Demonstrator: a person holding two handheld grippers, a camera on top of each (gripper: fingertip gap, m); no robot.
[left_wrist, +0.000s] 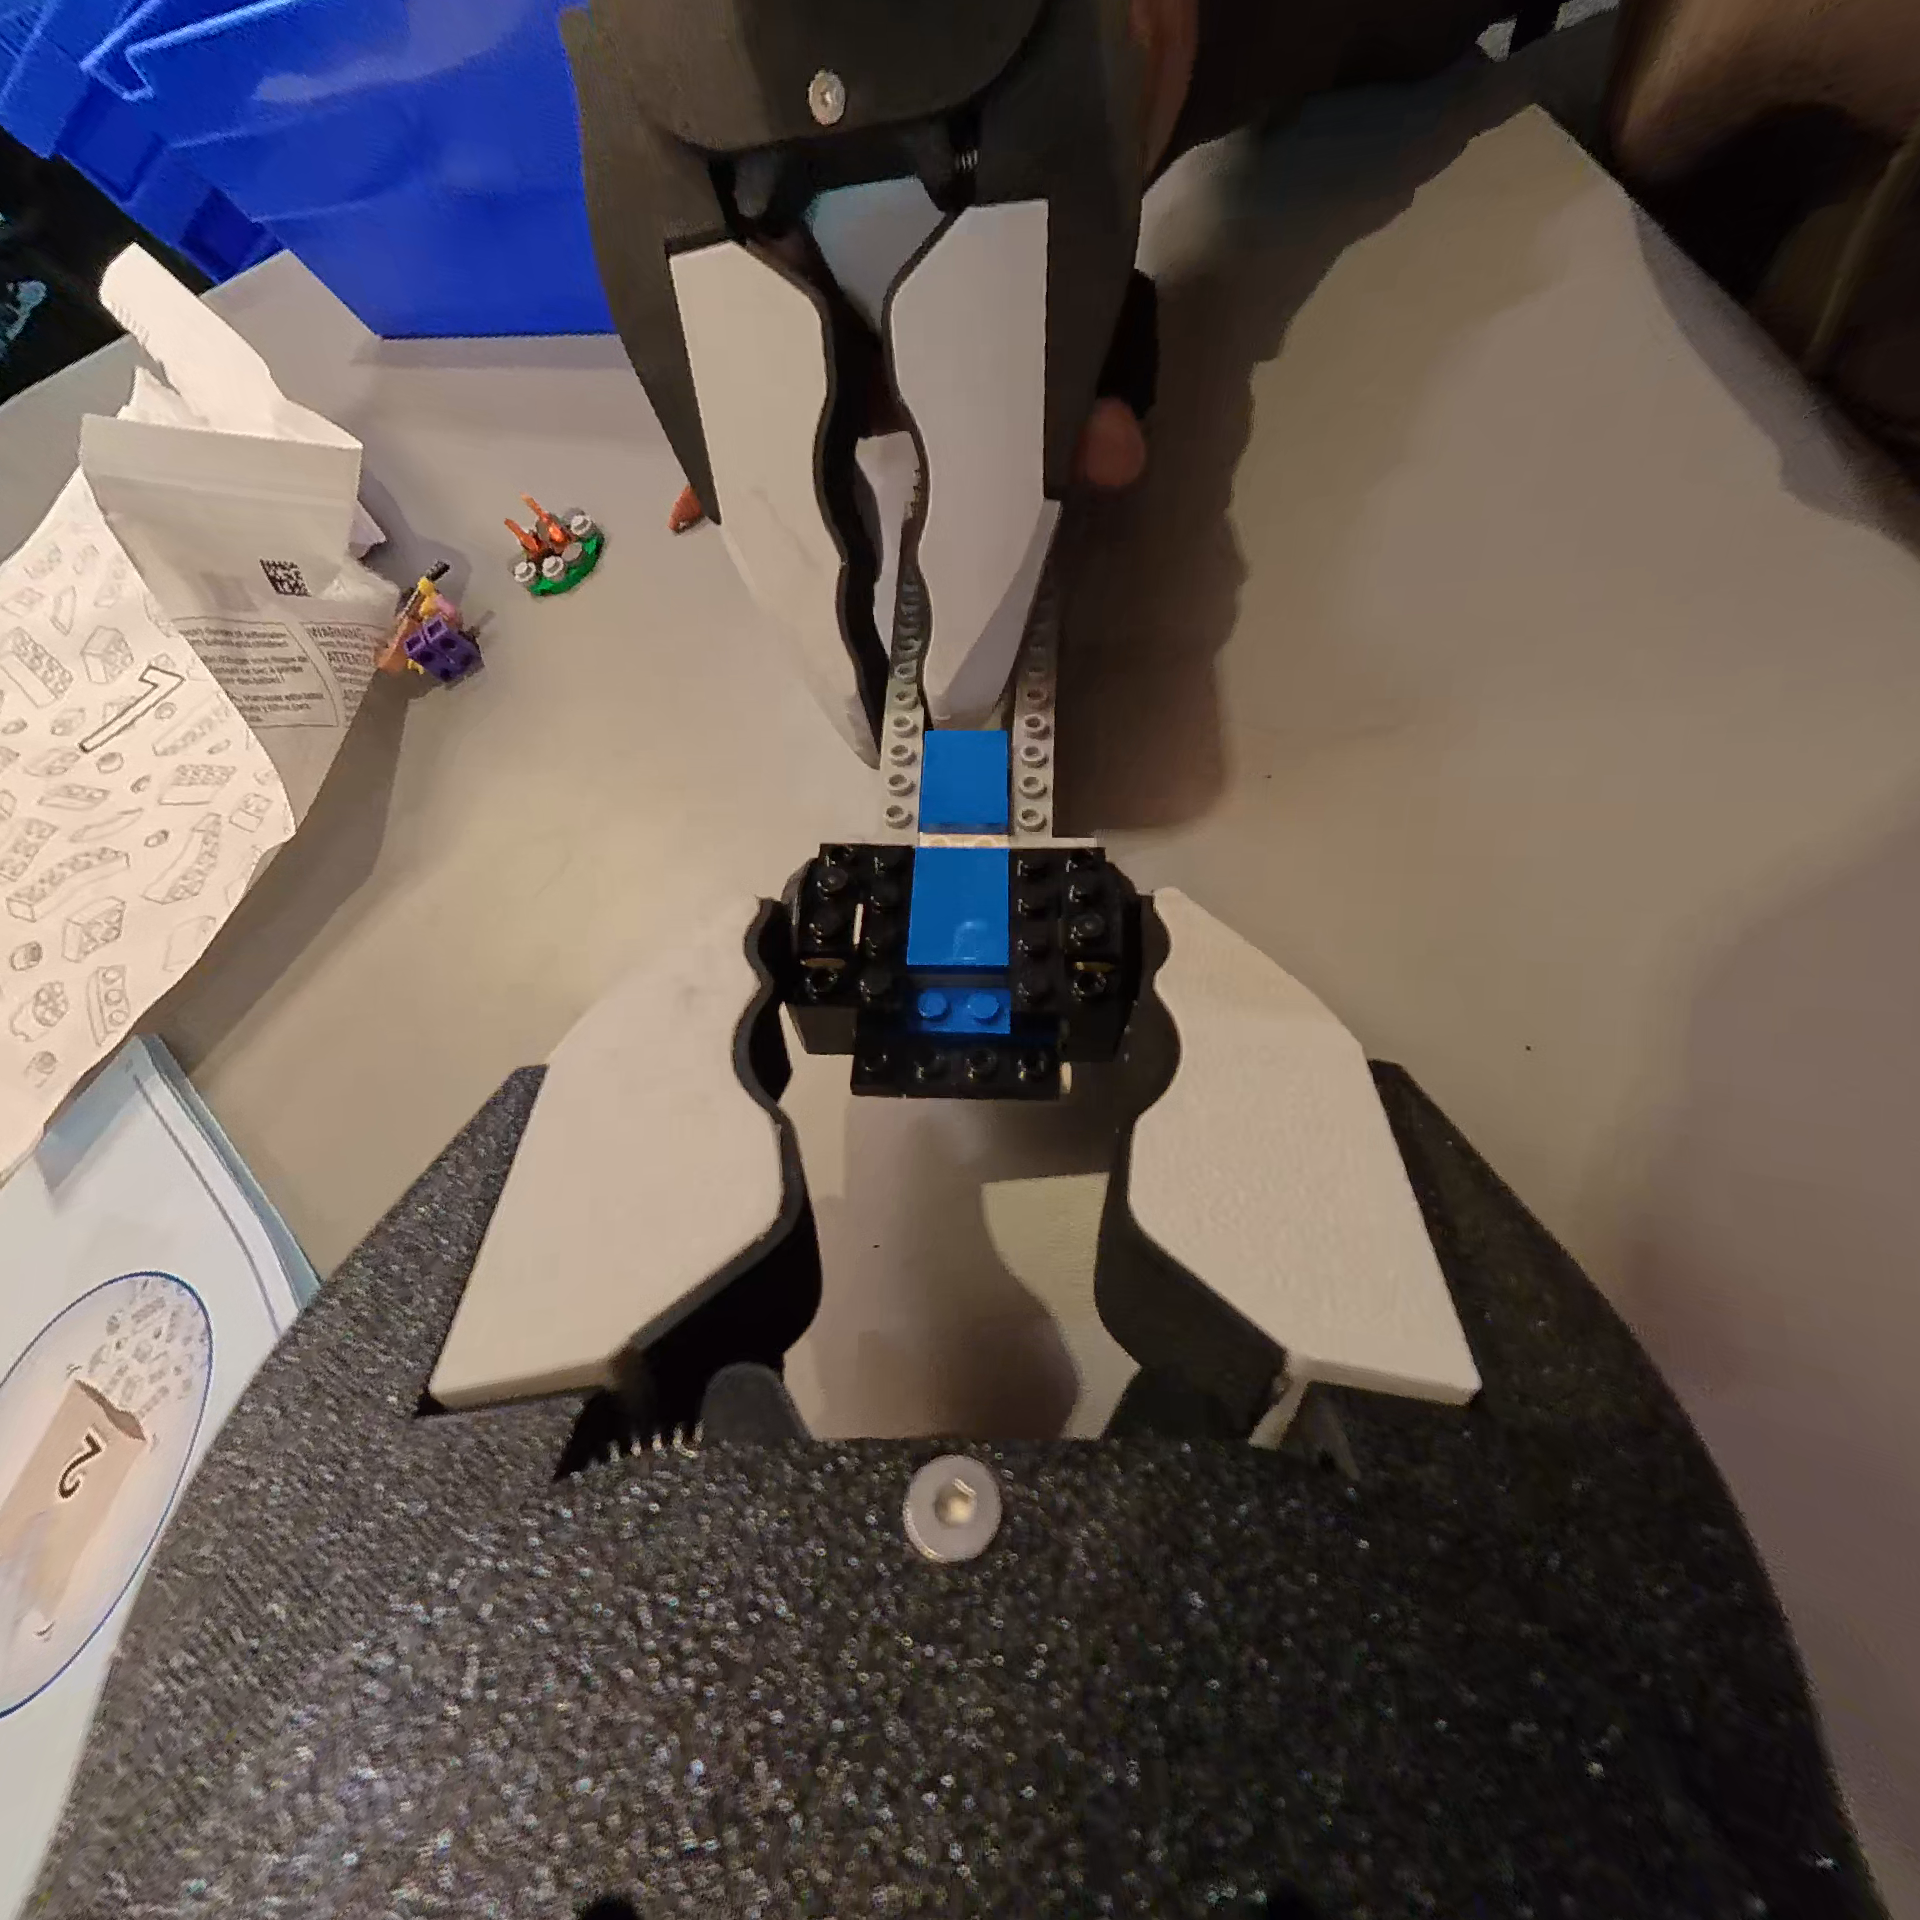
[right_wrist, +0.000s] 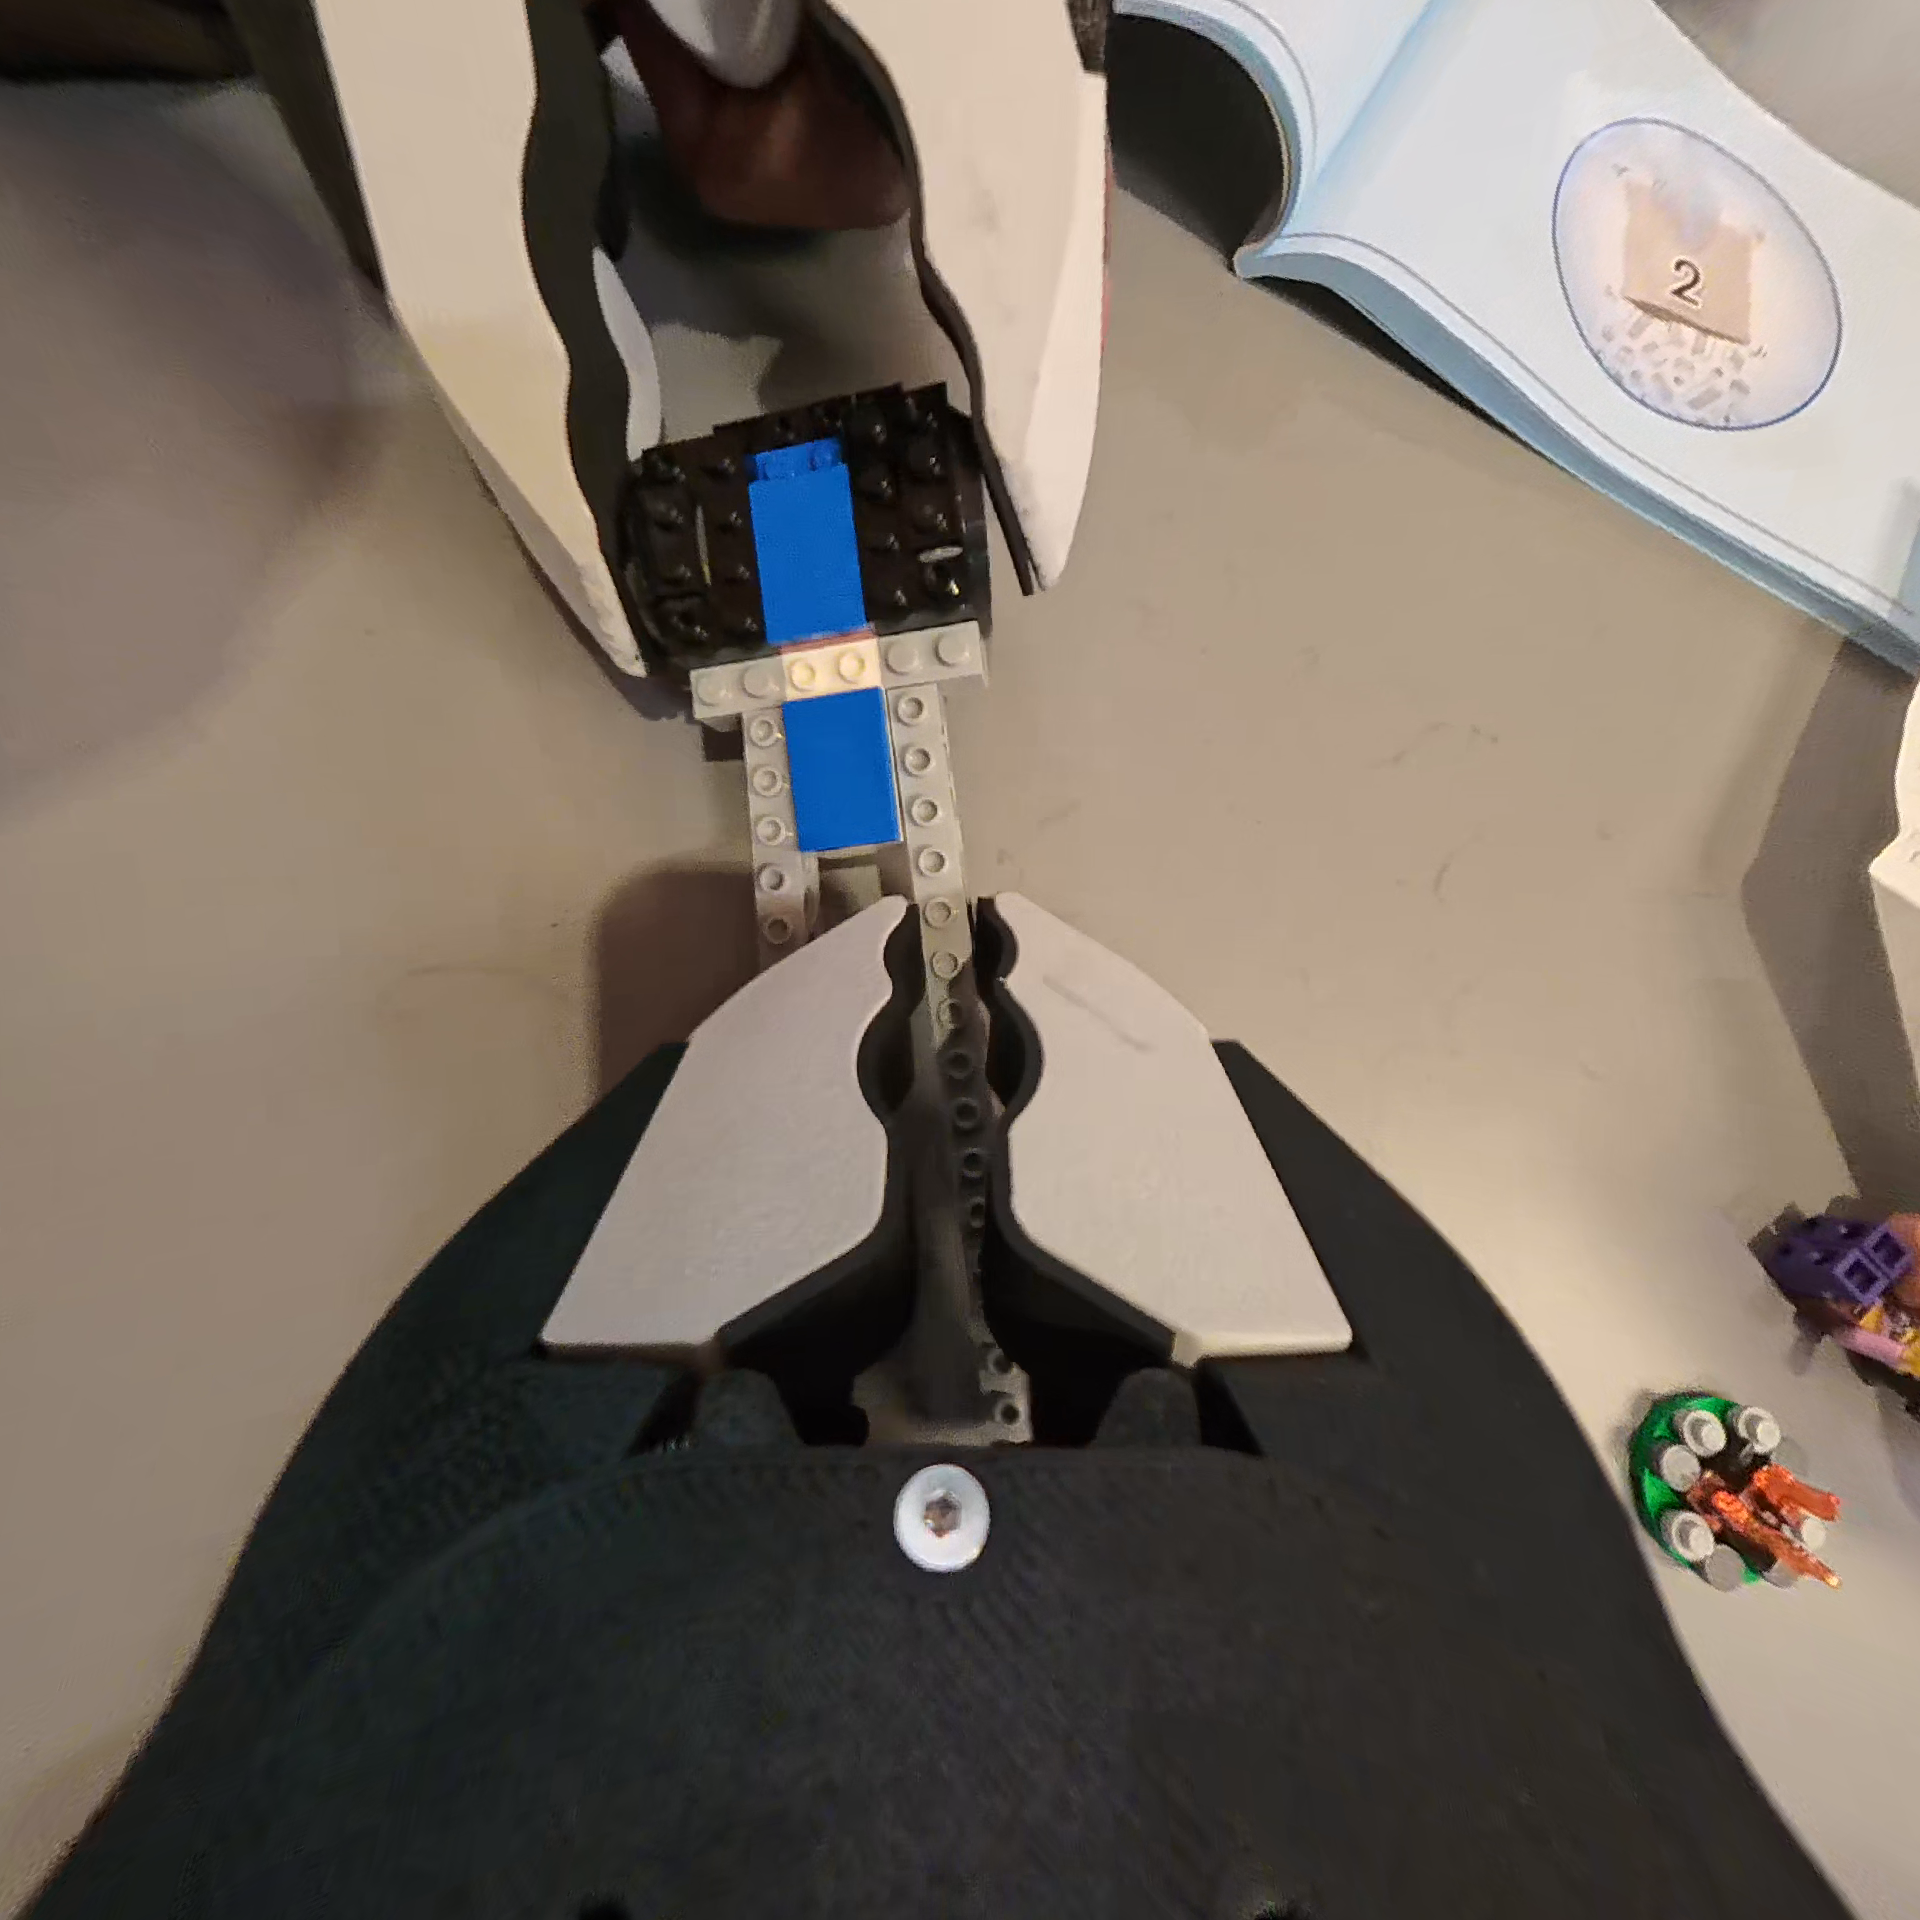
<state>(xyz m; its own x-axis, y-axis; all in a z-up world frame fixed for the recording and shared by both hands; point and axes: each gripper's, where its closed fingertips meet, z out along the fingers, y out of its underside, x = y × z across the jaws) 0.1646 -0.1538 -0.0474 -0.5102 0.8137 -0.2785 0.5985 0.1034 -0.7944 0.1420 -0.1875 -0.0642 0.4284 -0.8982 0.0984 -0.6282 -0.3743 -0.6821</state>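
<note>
Where both grippers clamp the brick model (left_wrist: 961, 935), left (left_wrist: 951, 966) on black block, right (right_wrist: 951, 935) on grey strip: pale tabletop (left_wrist: 1455, 831), blue bin (left_wrist: 343, 156).

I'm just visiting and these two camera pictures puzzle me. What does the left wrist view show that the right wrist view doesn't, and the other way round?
Only the left view: a blue bin and torn white paper bags.

Only the right view: the right gripper's fingers closed on one grey studded strip.

Both: the black-and-blue brick model between the left gripper's fingers, the booklet, a green round piece, a purple piece, the table.
</note>
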